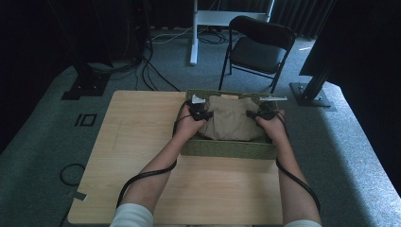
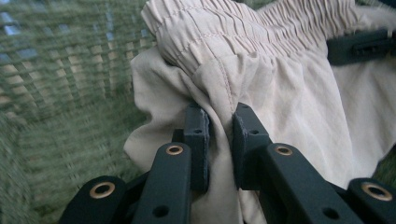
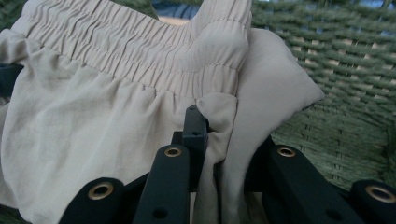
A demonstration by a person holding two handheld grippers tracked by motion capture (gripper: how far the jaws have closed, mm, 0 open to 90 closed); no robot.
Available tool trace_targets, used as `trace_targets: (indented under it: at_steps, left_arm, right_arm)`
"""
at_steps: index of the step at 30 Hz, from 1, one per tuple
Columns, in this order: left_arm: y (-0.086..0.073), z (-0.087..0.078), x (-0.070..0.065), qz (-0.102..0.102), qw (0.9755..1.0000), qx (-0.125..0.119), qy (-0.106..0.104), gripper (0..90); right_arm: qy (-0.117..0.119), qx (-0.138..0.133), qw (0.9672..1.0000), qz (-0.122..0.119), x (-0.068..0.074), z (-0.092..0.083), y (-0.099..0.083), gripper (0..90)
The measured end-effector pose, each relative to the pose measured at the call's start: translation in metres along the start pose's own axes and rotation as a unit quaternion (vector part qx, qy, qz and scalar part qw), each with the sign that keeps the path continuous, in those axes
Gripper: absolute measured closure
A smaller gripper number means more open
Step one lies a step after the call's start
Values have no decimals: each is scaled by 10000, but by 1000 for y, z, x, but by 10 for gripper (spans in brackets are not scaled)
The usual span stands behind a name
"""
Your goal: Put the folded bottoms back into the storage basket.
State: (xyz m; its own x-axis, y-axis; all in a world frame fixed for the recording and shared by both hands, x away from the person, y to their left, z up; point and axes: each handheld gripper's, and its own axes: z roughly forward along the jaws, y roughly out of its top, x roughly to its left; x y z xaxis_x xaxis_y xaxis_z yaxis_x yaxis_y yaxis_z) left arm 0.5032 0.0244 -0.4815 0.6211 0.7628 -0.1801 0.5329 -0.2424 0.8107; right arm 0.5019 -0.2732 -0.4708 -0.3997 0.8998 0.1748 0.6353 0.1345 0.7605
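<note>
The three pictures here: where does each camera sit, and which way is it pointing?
High view: above the person's side, looking forward and down at the wooden table, green woven basket and both forearms.
Left gripper view: rides the left gripper, looking along its black jaws, clamped on the beige elastic-waisted cloth garment.
Right gripper view: rides the right gripper, jaws pinching the garment's other side.
Shared: both gripper views show the garment's gathered waistband and basket wall.
</note>
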Motion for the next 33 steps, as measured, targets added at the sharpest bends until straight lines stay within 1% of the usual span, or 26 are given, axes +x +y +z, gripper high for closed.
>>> trace_targets:
  at_steps: [1, 2, 3, 5, 7, 9, 12, 13, 15, 17, 18, 20, 21, 22, 23, 24, 25, 26, 27, 28, 29, 30, 32, 33]
  left_arm:
    - [0, 1, 0, 20, 10000, 50, 29, 794]
    - [0, 2, 0, -22, 10000, 94, 18, 794]
    - [0, 5, -1, -16, 9999, 161, 30, 793]
    - [-2, 10, -2, -54, 9994, 332, 51, 791]
    - [-4, 15, -2, -45, 9986, 518, 72, 791]
    - [-6, 18, -2, -74, 9984, 555, 101, 791]
    - [-7, 21, -2, -107, 9979, 616, 139, 787]
    - [-7, 22, -3, 3, 9976, 667, 195, 783]
    - [-10, 23, -3, 76, 9969, 721, 303, 763]
    - [-12, 25, -3, 56, 9964, 786, 302, 739]
    - [-13, 26, -2, 34, 9962, 806, 321, 711]
    - [-14, 27, -2, -35, 9961, 852, 213, 674]
    - [-14, 27, -2, -85, 9963, 835, 207, 647]
    - [-14, 27, -2, -53, 9964, 814, 216, 622]
    - [-14, 27, -2, -45, 9965, 801, 231, 612]
    - [-12, 26, -3, -100, 9971, 710, 263, 592]
    - [-12, 26, -3, -100, 9971, 710, 263, 579]
    - [-12, 25, -5, 37, 9975, 673, 233, 579]
    - [-12, 25, -6, 50, 9973, 696, 226, 526]
    - [-11, 25, -6, 34, 9975, 670, 205, 502]
    - [-10, 24, -5, 18, 9981, 575, 213, 486]
    - [-9, 22, -5, 64, 9983, 511, 257, 472]
    - [-5, 18, -5, 98, 9992, 311, 235, 411]
    - [-3, 16, -5, 89, 9993, 280, 218, 391]
  right_arm:
    - [-3, 22, 10000, -10, -1, 2, -1, 766]
    - [11, 50, 10000, 13, -2, 4, -2, 766]
    - [-5, 88, 10000, 21, -2, 6, -3, 766]
    - [-67, 148, 9999, 27, -4, 10, -6, 765]
    - [-133, 265, 9996, -1, -5, 13, -8, 765]
    - [-166, 395, 9991, 37, -6, 16, -10, 763]
    - [-137, 497, 9986, 84, -7, 18, -10, 759]
    - [-139, 522, 9985, 79, -8, 19, -10, 756]
    - [-162, 582, 9982, 33, -7, 20, -11, 741]
    - [-227, 690, 9973, -50, -7, 22, -13, 709]
    - [-279, 745, 9968, -93, -6, 23, -13, 682]
    - [-320, 840, 9959, -124, -7, 24, -14, 640]
    - [-384, 821, 9958, -108, -8, 24, -14, 613]
    - [-427, 809, 9957, -120, -8, 24, -14, 579]
    - [-412, 800, 9959, -84, -9, 23, -14, 548]
    - [-414, 755, 9962, -90, -9, 23, -14, 523]
    - [-414, 755, 9962, -90, -9, 23, -14, 523]
    - [-502, 730, 9960, -140, -9, 22, -13, 493]
    - [-583, 689, 9958, -135, -10, 19, -13, 431]
    - [-595, 673, 9958, -162, -10, 17, -12, 418]
    - [-592, 629, 9960, -223, -9, 14, -10, 396]
    - [-561, 538, 9966, -265, -8, 11, -8, 365]
    - [-489, 345, 9977, -307, -5, 4, -3, 308]
    - [-430, 287, 9979, -382, -3, 1, 1, 271]
